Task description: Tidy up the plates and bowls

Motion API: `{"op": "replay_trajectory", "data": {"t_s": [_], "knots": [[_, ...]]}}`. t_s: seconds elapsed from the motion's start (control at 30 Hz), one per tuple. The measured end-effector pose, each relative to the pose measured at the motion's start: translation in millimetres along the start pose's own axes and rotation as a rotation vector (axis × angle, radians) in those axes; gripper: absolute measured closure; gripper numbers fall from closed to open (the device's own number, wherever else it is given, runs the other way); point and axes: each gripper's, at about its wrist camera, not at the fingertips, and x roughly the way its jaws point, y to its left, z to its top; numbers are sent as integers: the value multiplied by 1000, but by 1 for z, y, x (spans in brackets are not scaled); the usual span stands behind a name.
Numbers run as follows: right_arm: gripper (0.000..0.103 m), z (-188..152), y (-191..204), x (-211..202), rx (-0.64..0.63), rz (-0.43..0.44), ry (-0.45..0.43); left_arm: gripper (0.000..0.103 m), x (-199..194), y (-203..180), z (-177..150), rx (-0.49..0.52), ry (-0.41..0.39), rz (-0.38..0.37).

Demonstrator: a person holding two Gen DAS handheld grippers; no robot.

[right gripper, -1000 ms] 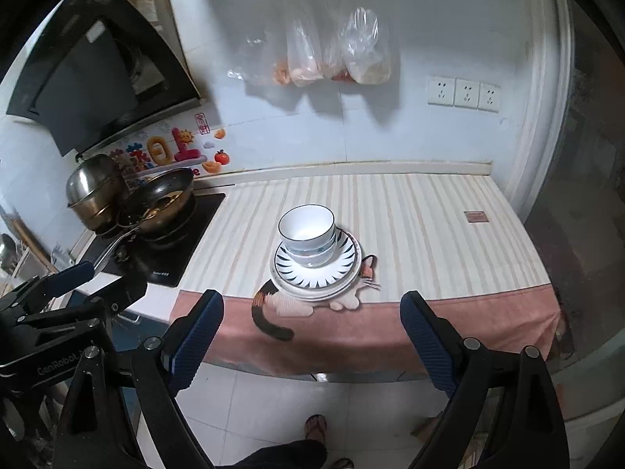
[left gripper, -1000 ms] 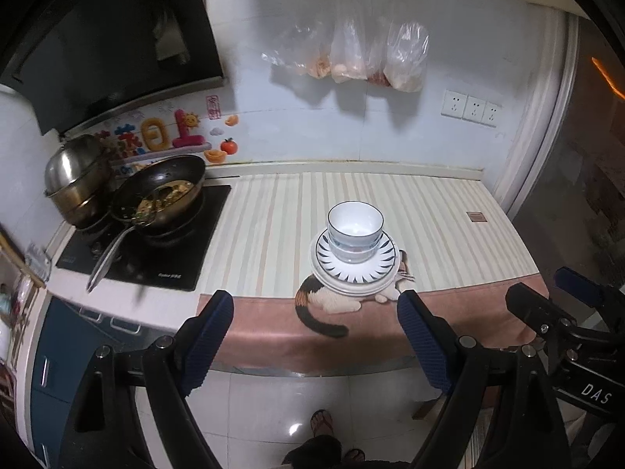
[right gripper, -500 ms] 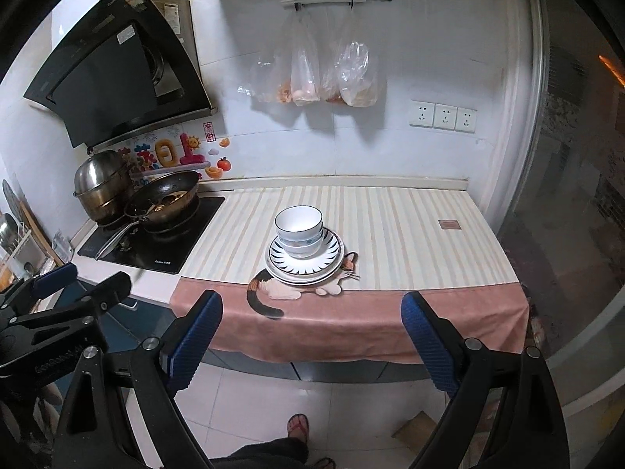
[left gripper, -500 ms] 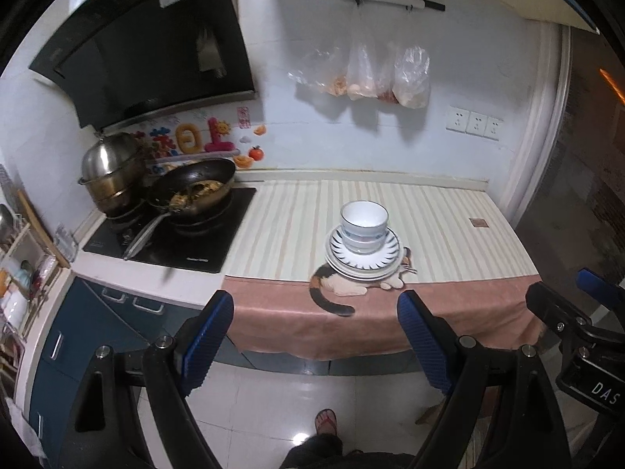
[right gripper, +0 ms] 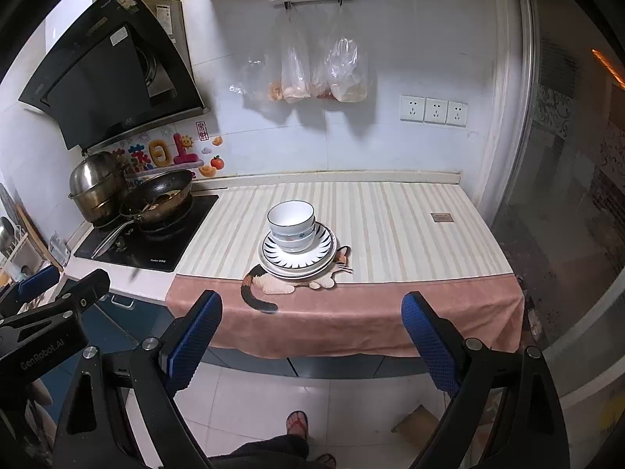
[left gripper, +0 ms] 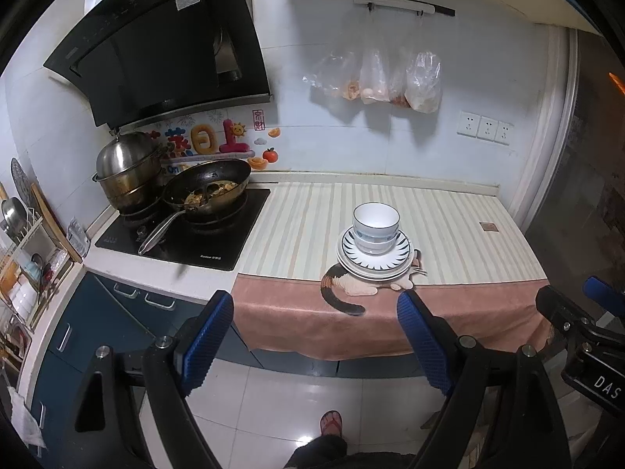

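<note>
Bowls (left gripper: 375, 226) sit nested on stacked plates (left gripper: 374, 262) at the centre of both frames, on a striped cloth (left gripper: 449, 230) near its pink edge. Left gripper (left gripper: 315, 305) and right gripper (right gripper: 311, 306) hang at the bottom, well short of them, jaws wide and empty.

"GenRobot.AI" on left gripper (right gripper: 117, 305); "DAS" on right gripper (left gripper: 574, 305).
</note>
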Motion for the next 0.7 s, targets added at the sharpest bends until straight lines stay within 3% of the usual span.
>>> {"op": "replay_trajectory", "data": {"t_s": [0.7], "knots": [[7, 2, 11, -5, -13, -19, -19, 17, 3, 2, 1, 25, 5, -18]]}}
